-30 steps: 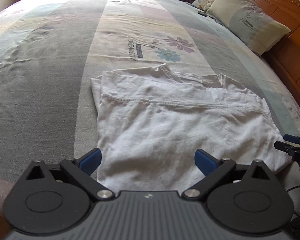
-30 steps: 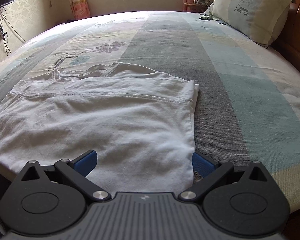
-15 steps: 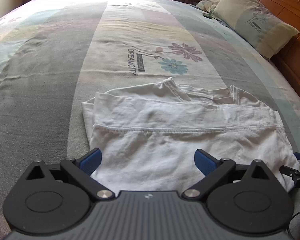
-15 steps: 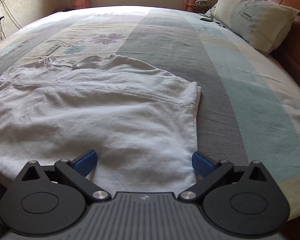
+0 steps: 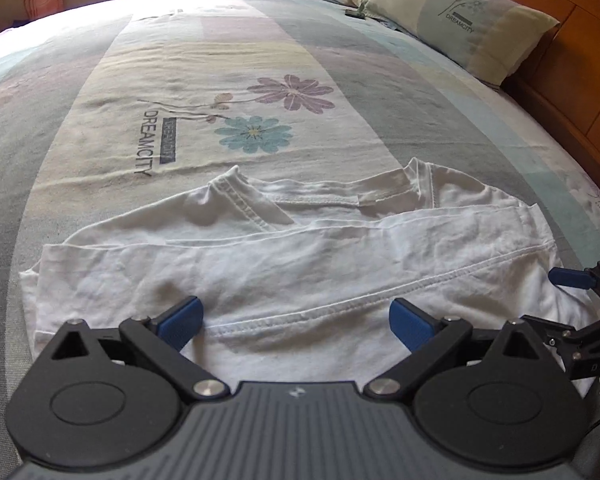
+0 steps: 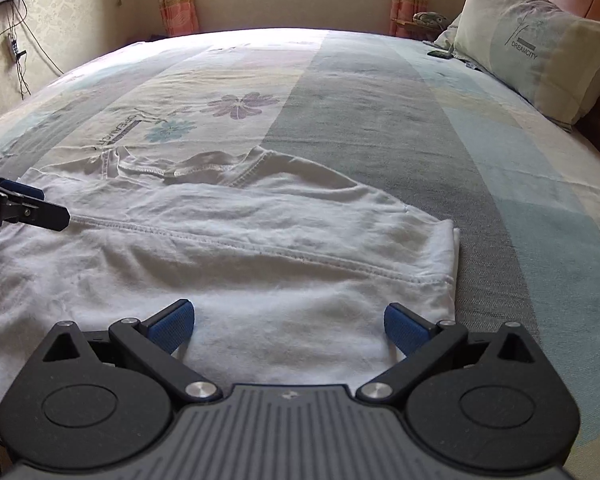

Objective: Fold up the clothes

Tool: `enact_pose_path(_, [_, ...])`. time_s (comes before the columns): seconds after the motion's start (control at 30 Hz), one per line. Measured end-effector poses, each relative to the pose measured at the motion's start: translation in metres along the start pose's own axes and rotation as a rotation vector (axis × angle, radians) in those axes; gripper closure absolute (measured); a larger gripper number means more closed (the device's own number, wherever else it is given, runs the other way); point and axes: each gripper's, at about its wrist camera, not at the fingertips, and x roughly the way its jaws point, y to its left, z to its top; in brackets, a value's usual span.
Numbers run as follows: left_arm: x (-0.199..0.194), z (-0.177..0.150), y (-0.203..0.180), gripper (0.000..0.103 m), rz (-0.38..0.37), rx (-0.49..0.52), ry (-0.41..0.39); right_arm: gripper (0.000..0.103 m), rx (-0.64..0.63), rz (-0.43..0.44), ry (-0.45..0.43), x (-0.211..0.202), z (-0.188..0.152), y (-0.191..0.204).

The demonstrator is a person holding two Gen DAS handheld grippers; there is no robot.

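Where the bedspread (image 5: 100,92) meets the near edge of the bed, a white T-shirt (image 5: 300,264) lies partly folded.
T-shirt: flat on the bedspread, its hem turned up over the body, its neckline (image 5: 324,198) on the side away from the cameras, just short of the printed flowers (image 5: 256,132).
Left tool (image 5: 296,318): blue pads spread wide apart, holding nothing, low over the shirt's near edge.
Right tool (image 6: 288,322): also spread wide and empty, over the shirt's near edge beside its right corner.
Pillow (image 6: 536,40): well beyond the shirt, against the wooden headboard (image 5: 572,36).
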Motion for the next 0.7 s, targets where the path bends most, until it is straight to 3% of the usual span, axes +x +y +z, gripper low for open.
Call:
enact_pose_path(0.2, [0.009, 0.036, 0.001, 0.003, -0.072, -0.008, -0.048, 0.000, -0.003, 0.014, -0.045, -0.004, -0.012, -0.002])
enact_pose_path(0.4, [0.057, 0.056, 0.026, 0.004, -0.019, -0.108, -0.026, 0.000, -0.007, 0.015, -0.051, -0.005, -0.014, -0.002])
enact_pose_path(0.53, [0.045, 0.060, 0.029, 0.004, -0.021, -0.139, -0.046, 0.000, -0.014, 0.016, -0.061, -0.006, -0.016, -0.002])
enact_pose_path(0.7, [0.005, 0.046, 0.015, 0.003, 0.035, -0.103, -0.045, 0.000, -0.018, 0.009, -0.075, -0.005, -0.018, 0.000])
